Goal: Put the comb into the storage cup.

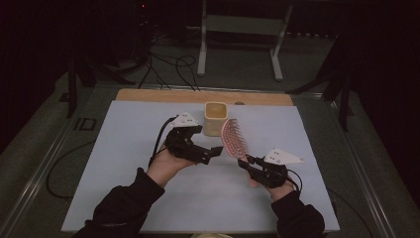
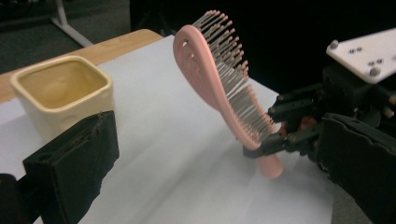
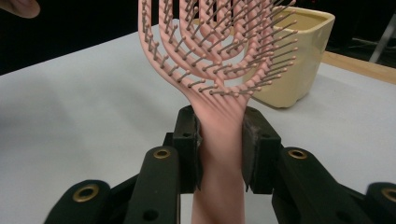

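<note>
A pink hairbrush (image 1: 232,138) with grey bristles stands nearly upright above the white mat. My right gripper (image 1: 246,160) is shut on its handle (image 3: 219,140), both pads pressed against it; the brush head (image 3: 219,42) rises toward a cream square cup (image 1: 215,118). In the left gripper view the brush (image 2: 219,79) leans between the cup (image 2: 63,93) and the right gripper (image 2: 280,140). My left gripper (image 1: 214,152) hovers just left of the brush, its jaws wide apart with nothing between them; one pad (image 2: 74,163) shows in the foreground.
A white mat (image 1: 124,163) covers the table, with a wooden strip (image 1: 148,95) along its far edge. Cables (image 1: 168,64) and a white frame stand (image 1: 240,29) lie on the floor beyond. Dark surroundings flank both sides.
</note>
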### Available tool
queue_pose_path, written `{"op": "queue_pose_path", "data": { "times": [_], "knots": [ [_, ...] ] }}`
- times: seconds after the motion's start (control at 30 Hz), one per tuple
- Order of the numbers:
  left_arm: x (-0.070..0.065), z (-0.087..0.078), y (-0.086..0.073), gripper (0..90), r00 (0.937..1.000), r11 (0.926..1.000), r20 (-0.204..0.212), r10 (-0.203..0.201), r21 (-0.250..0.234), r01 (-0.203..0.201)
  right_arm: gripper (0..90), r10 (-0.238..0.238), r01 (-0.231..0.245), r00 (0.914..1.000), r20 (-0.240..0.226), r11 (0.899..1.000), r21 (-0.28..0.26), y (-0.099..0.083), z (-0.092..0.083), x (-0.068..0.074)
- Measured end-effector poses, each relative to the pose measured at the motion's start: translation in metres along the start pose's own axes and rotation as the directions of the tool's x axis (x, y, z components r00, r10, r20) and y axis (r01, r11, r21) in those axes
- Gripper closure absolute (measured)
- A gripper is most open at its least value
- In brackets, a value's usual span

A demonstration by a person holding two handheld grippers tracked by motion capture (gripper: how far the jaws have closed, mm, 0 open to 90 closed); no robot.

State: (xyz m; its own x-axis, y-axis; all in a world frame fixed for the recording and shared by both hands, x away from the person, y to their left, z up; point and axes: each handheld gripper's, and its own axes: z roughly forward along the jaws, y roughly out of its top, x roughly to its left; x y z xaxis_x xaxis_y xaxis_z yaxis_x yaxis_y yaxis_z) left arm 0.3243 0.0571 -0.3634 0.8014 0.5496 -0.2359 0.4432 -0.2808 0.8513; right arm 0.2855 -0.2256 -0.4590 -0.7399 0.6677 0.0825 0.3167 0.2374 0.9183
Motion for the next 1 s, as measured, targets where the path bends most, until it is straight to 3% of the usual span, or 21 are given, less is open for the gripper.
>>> {"op": "queue_pose_path", "data": {
  "times": [0.43,0.63,0.73,0.83,1.0],
  "knots": [
    [-0.005,0.024,0.014,1.4,0.9964,0.9965,-0.015,-0.084,0.002,0.084,70.7,0.0,0.0,1.0,-0.003,1.0,0.007,0.0,0.0,0.0],
    [-0.006,0.034,0.016,3.9,0.9926,0.9944,-0.063,-0.104,0.016,0.105,70.7,-0.003,0.003,1.0,0.0,1.0,0.007,0.0,0.001,0.001],
    [-0.005,0.038,0.017,12.7,0.9922,0.9934,-0.05,-0.114,0.004,0.114,70.7,-0.006,0.006,1.0,-0.003,1.0,0.007,0.0,0.001,0.001],
    [-0.005,0.043,0.018,15.2,0.9931,0.9935,-0.036,-0.112,0.018,0.112,70.7,-0.007,0.007,1.0,-0.003,1.0,0.008,0.0,0.001,0.001],
    [-0.005,0.05,0.017,21.2,0.9865,0.9872,-0.044,-0.157,0.019,0.158,70.7,-0.01,0.01,0.9999,-0.001,1.0,0.009,0.0,0.001,0.001]
  ]
}}
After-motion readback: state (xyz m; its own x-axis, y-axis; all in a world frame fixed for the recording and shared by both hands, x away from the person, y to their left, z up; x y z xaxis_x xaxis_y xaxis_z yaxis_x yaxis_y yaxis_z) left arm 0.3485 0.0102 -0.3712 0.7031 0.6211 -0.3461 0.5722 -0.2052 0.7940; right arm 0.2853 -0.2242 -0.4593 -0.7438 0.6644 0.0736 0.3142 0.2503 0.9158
